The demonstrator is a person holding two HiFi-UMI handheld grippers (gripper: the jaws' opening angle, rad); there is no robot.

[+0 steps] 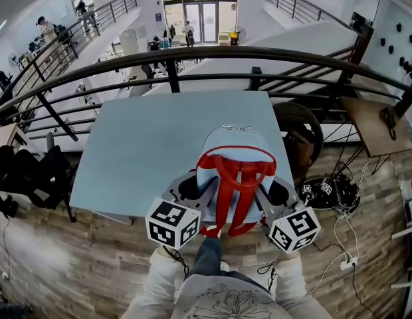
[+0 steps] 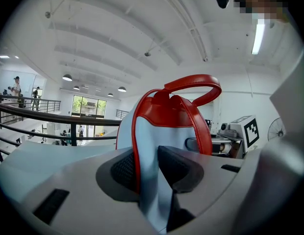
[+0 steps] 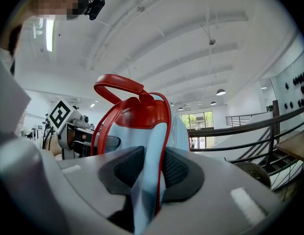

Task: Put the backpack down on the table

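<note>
**Backpack pinched on both flanks above the near edge of the table**

Nearest to the person, short of the table's near edge, are the two marker cubes. From them the left gripper and the right gripper reach in toward each other. Each gripper view shows its jaws partly closed on a fold of pale blue fabric with red piping, so the left gripper holds one side of the backpack and the right gripper holds the other side.

The bag stands upright between them over the table's near edge, its lower end and red straps hanging past that edge toward the person. Whether its base touches the tabletop cannot be told.

It looks soft and lightly filled. The cloth bunches between the pads, so it will probably sag and swing, and a thin fold could slip out of a grip. The side seams with their piping give firmer purchase. The red top handle is the sturdiest place to hold, but it is free at present. Lowering both sides evenly should keep the bag from tipping.

No brand, label or lettering can be read on the bag, and the cubes carry only black-and-white square patterns.

Beyond the table's far edge runs a dark railing, with an open hall below it.
</note>
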